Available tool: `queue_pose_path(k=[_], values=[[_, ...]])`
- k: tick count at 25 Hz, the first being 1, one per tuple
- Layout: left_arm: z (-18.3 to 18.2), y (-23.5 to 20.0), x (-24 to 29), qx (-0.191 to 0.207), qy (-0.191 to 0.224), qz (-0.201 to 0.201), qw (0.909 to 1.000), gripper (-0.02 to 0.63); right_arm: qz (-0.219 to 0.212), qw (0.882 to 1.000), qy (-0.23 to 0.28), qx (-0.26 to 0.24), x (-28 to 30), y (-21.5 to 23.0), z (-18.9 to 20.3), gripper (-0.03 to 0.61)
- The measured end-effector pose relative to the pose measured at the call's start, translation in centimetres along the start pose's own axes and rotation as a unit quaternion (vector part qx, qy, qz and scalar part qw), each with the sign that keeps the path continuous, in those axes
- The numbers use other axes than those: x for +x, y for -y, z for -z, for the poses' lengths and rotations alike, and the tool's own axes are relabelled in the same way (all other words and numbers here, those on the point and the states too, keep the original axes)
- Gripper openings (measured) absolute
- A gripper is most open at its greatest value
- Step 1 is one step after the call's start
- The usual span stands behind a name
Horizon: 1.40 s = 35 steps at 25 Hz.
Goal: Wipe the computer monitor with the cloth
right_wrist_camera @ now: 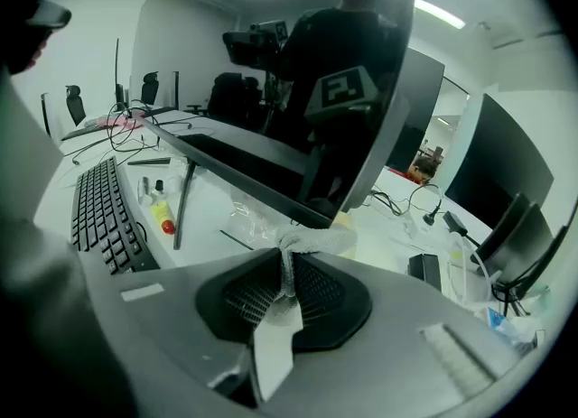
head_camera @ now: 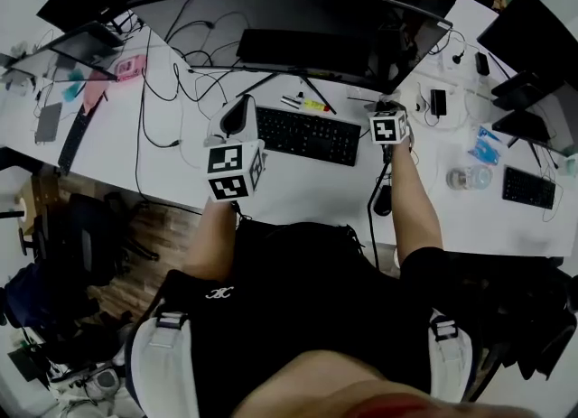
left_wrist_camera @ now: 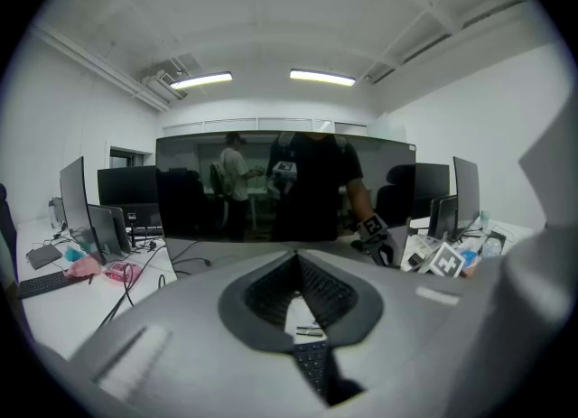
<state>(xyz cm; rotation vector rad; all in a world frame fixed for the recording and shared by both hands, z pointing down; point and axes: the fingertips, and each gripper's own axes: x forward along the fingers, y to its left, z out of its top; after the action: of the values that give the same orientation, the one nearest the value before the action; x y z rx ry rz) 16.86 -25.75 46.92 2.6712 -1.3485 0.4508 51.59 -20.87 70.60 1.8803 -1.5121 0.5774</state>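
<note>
— Fingers (right_wrist_camera: pixel 242 297) on my right gripper (right_wrist_camera: pixel 289 267) first: what do you read there?

— They are clamped on the white textured cloth (right_wrist_camera: pixel 312 241). A flat strip of it runs back between them toward the camera. The bunched end sticks out past the tips.

— And my left gripper (left_wrist_camera: pixel 296 258)?

— Its fingers are pressed together at the tips, with nothing between them. Through the gap behind the tips I see only the white counter (head_camera: pixel 298 192) and a corner of the black keyboard (head_camera: pixel 307 134).

— Where do I stand, seen from above?

— The left gripper is by the keyboard's left end and the right gripper is beyond its right end. Both are in front of the wide curved dark monitor (head_camera: pixel 298 23).

— How near is the cloth to the screen?

— The bunch sits just below the monitor's lower edge, near its right corner. I cannot tell whether it touches.

— Anything beside it?

— A small yellow tube with a red cap (right_wrist_camera: pixel 163 218) lies on the counter between keyboard and monitor, by the thin leg of the stand (right_wrist_camera: pixel 183 204). Farther off, more dark screens (head_camera: pixel 528 41) stand on the neighbouring counters.
</note>
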Motion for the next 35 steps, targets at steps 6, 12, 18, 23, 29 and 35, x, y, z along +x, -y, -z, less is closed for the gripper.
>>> queue_pose_path(k=[6,12,18,23,29,35], values=[[0.0,-3.6,-0.8,-0.007,0.010,-0.008,0.9999,0.052,-0.010,1.000,0.001,-0.022,1.0,-4.0,-1.6,0.031],[0.7,-8.2,-1.8,-0.015,0.004,-0.013,0.9998,0.052,-0.017,0.999,0.002,-0.052,1.8,-8.6,-3.6,0.031],[0.8,-12.7,-3.1,-0.023,0.007,-0.019,0.9995,0.052,-0.019,0.998,0.004,-0.066,2.2,-12.8,-5.8,0.031],[1.0,-16.1,-4.0,-0.030,0.009,-0.026,0.9992,0.052,-0.022,0.997,0.000,-0.077,2.0,-16.2,-7.9,0.031],[1.7,-19.6,-5.0,-0.038,0.010,-0.032,0.9987,0.052,-0.025,0.996,0.007,-0.089,3.3,-19.8,-9.7,0.031],[2.2,-23.6,-6.1,-0.044,0.017,-0.040,0.9981,0.052,-0.028,0.994,0.007,-0.107,3.5,-24.0,-12.0,0.031]])
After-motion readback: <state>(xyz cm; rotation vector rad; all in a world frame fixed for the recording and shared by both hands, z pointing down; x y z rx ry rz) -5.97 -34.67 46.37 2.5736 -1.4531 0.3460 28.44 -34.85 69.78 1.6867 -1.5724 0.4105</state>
